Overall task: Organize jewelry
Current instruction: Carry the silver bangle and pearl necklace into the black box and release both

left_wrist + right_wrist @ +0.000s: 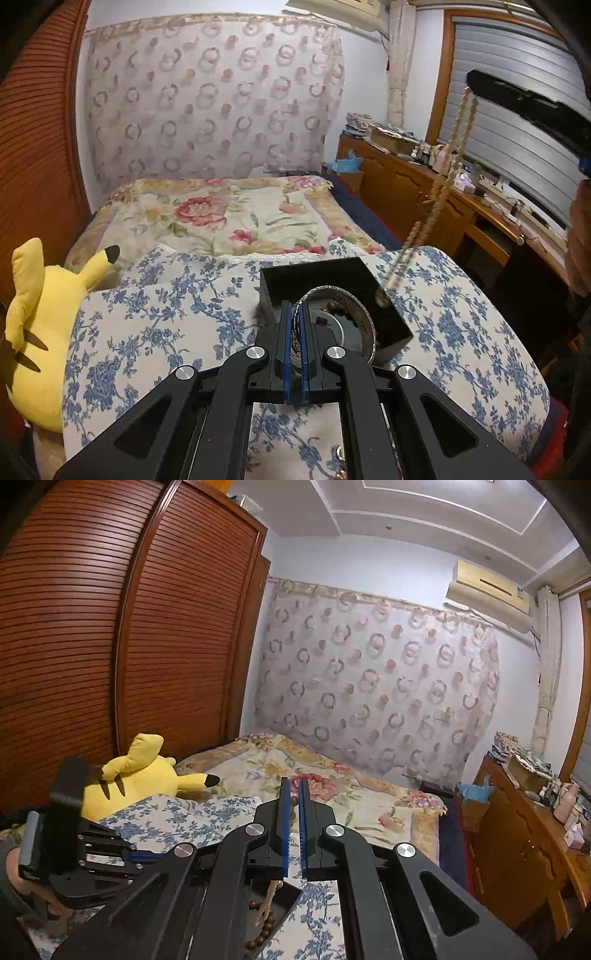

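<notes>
While my left claw (pixel 296 314) is pinching the silver bangle (pixel 338 321) over the open black box (pixel 332 295) on the floral cushion (pixel 155 332), my right claw (pixel 294 797) is pinching a beaded necklace (pixel 439 184); I judge both need lowering in. Only the left view is showing its full dangling length

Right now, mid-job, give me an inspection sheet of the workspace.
Surface: blue-floral cushion on the bed.
Job's things: black box open on the cushion; silver bangle over it; pale bead strand hanging above; dark beads in the box.
Clutter: yellow plush toy beside the cushion.
Grippers: left gripper shut on the bangle; right gripper shut on the bead strand.
Cables: cords on the wooden desk.
Surroundings: wardrobe, curtain, air conditioner.
</notes>
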`<state>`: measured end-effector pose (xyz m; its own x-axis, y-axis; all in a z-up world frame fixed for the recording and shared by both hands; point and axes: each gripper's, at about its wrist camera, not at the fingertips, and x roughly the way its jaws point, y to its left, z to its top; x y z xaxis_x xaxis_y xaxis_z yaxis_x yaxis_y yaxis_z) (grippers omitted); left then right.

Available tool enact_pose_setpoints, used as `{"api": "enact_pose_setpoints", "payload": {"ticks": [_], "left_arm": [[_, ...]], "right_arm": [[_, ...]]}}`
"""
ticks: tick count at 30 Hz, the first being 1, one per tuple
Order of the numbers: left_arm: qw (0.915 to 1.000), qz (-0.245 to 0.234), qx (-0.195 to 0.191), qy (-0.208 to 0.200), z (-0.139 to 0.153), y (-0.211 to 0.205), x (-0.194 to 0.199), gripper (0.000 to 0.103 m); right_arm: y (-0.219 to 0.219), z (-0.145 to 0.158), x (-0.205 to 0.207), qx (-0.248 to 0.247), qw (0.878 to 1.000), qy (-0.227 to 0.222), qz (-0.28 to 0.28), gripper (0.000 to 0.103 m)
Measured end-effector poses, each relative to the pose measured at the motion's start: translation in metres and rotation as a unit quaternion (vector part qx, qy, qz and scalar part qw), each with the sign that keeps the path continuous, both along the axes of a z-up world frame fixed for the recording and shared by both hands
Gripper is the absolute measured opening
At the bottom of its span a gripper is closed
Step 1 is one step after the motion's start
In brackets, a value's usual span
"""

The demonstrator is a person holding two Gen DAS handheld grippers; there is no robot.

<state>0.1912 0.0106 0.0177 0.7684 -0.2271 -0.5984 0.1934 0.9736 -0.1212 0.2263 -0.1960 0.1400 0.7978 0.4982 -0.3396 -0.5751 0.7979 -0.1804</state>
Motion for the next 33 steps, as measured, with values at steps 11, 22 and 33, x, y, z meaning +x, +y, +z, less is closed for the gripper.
{"api": "enact_pose_setpoints", "payload": {"ticks": [11,22,33], "left_arm": [[0.9999,-0.001,0.002,0.016,-0.011,0.000,0.033,0.004],[0.9994,-0.007,0.009,0.034,-0.025,-0.010,0.060,0.004],[0.9980,-0.020,0.025,0.055,-0.039,-0.025,0.078,0.004]], "right_arm": [[0.018,-0.080,0.042,-0.022,0.996,0.090,0.016,0.005],[0.014,-0.122,0.053,-0.033,0.989,0.139,0.024,0.013],[-0.007,-0.134,0.050,-0.026,0.988,0.151,0.015,0.019]]}}
